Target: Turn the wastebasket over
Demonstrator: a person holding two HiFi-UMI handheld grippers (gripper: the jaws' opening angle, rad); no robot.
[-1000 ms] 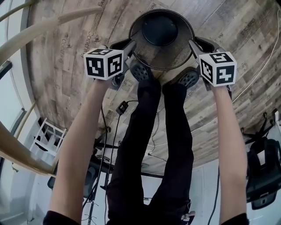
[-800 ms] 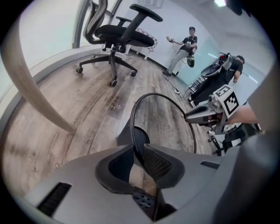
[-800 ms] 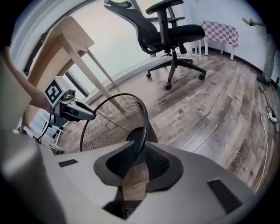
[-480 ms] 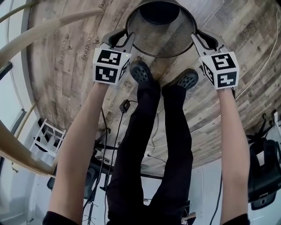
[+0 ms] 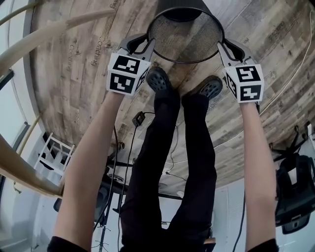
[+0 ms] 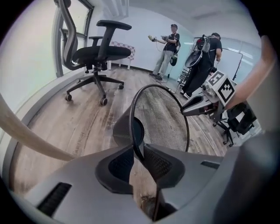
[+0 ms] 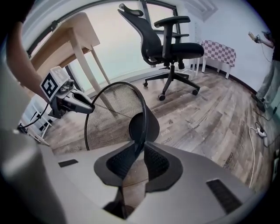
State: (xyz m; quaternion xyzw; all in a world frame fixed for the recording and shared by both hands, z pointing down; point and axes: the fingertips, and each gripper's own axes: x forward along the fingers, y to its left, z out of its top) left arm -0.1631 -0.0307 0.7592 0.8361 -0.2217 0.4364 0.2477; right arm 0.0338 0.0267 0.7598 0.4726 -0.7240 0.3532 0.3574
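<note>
Wastebasket mid-turn: a black mesh wastebasket [image 5: 186,37] is held between two hand-held tongs, pinched at its wire rim on opposite sides. The left gripper [image 5: 150,44] is clamped on the rim's left edge and the right gripper [image 5: 219,47] on its right edge. Each gripper view shows the thin rim caught between ribbed pads [image 6: 159,164] that are drawn almost together. The basket is tilted, its open mouth facing back toward the person and its solid base [image 5: 182,11] pointing away. It sits over the wood-plank floor [image 5: 74,59], just beyond the person's dark shoes [image 5: 158,81]. An office chair [image 6: 98,52] stands farther off. A second earlier the head view looked straight down into the basket, with the base centred inside the rim. Now the base has swung to the top edge of the view, and both tongs sit higher in the frame.
</note>
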